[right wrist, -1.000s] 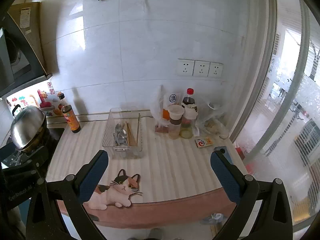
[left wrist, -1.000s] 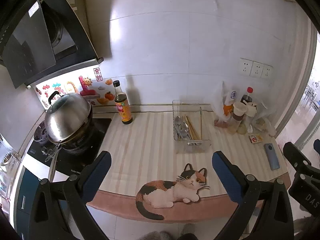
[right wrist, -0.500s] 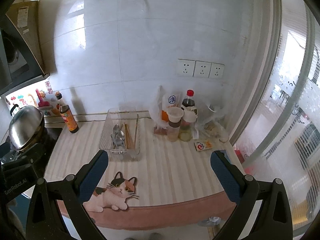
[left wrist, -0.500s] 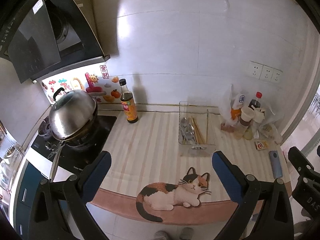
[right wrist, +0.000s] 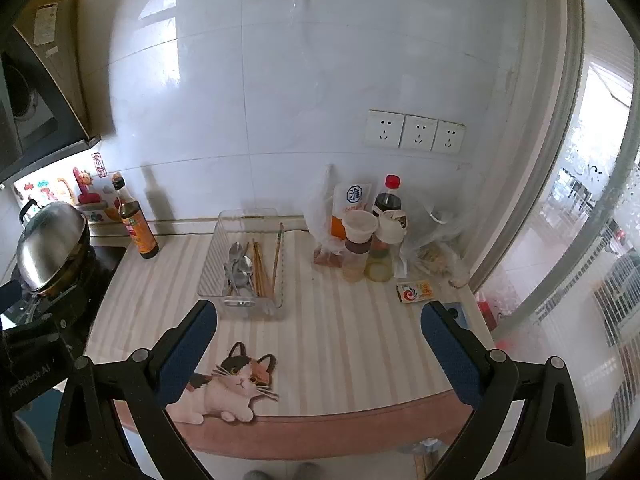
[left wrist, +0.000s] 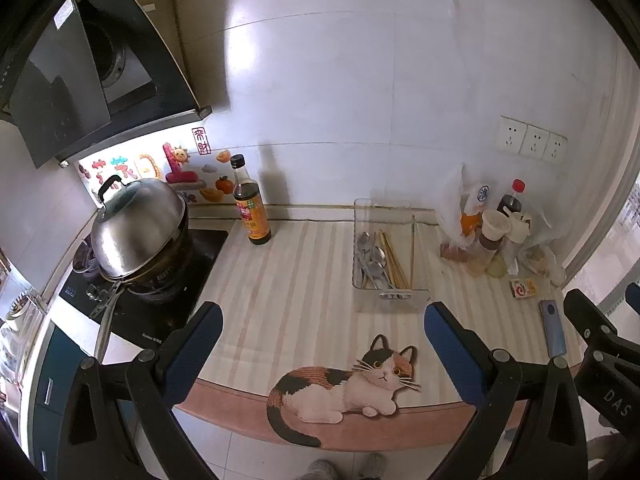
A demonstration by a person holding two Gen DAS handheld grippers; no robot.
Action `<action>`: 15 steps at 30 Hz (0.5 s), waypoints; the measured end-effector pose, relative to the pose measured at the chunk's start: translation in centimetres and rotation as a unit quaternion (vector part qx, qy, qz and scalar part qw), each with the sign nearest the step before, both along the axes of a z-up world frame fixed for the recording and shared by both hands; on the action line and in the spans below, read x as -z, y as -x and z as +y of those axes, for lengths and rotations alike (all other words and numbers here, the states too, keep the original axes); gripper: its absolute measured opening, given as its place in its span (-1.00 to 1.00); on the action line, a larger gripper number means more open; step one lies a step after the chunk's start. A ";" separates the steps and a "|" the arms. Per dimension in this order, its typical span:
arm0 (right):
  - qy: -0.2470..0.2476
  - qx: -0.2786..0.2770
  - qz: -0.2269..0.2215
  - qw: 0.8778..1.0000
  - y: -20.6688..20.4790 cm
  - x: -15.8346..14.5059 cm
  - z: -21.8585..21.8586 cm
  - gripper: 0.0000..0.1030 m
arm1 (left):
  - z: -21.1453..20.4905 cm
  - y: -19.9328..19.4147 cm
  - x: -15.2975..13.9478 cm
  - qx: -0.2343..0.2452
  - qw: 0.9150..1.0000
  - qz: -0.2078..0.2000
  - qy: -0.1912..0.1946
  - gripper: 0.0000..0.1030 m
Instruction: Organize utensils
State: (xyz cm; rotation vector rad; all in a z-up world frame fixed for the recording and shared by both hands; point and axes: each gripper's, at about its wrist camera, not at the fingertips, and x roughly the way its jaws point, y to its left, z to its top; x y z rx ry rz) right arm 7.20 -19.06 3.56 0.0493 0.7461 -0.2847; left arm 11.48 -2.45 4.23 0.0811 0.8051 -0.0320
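Observation:
A clear plastic utensil tray (left wrist: 416, 296) (right wrist: 212, 252) stands on the striped counter mat. Metal spoons (left wrist: 370, 260) (right wrist: 238, 266) lie in its left part and wooden chopsticks (left wrist: 394, 264) (right wrist: 260, 268) in its right part. One chopstick (left wrist: 412, 248) (right wrist: 277, 258) lies along the right side. My left gripper (left wrist: 322, 340) is open and empty, held back from the counter's front edge. My right gripper (right wrist: 318, 338) is open and empty, also in front of the counter. The right gripper's body shows at the far right of the left wrist view (left wrist: 600, 344).
A soy sauce bottle (left wrist: 250, 208) (right wrist: 136, 226) stands at the back left. A lidded steel wok (left wrist: 136, 232) (right wrist: 50, 246) sits on the cooktop. Condiment bottles and bags (left wrist: 492, 232) (right wrist: 368, 240) crowd the back right. A phone (left wrist: 554, 332) and a small card (right wrist: 414, 292) lie at the right. A cat picture (left wrist: 344, 388) marks the mat's front.
Both grippers have drawn back and risen slightly, so the counter appears a little farther off. Nothing on the counter has moved.

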 end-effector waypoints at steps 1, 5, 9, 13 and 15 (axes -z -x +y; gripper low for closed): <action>0.002 0.001 0.000 1.000 0.0 0.0 0.0 1.00 | -0.1 -0.1 0.0 0.000 1.000 0.000 -0.001 1.00; 0.000 0.001 0.000 1.000 -0.3 0.1 -0.1 1.00 | -0.4 -0.3 0.1 -0.001 1.000 0.000 -0.002 1.00; 0.001 0.001 -0.001 1.000 -0.2 0.0 0.0 1.00 | -0.4 -0.4 0.2 0.001 1.000 0.002 -0.001 1.00; -0.001 0.001 0.000 1.000 -0.4 0.1 -0.1 1.00 | -0.4 -0.6 0.2 0.001 1.000 0.002 -0.002 1.00; -0.001 -0.001 0.000 1.000 -0.5 0.2 -0.1 1.00 | -0.4 -0.7 0.2 0.001 1.000 0.002 -0.002 1.00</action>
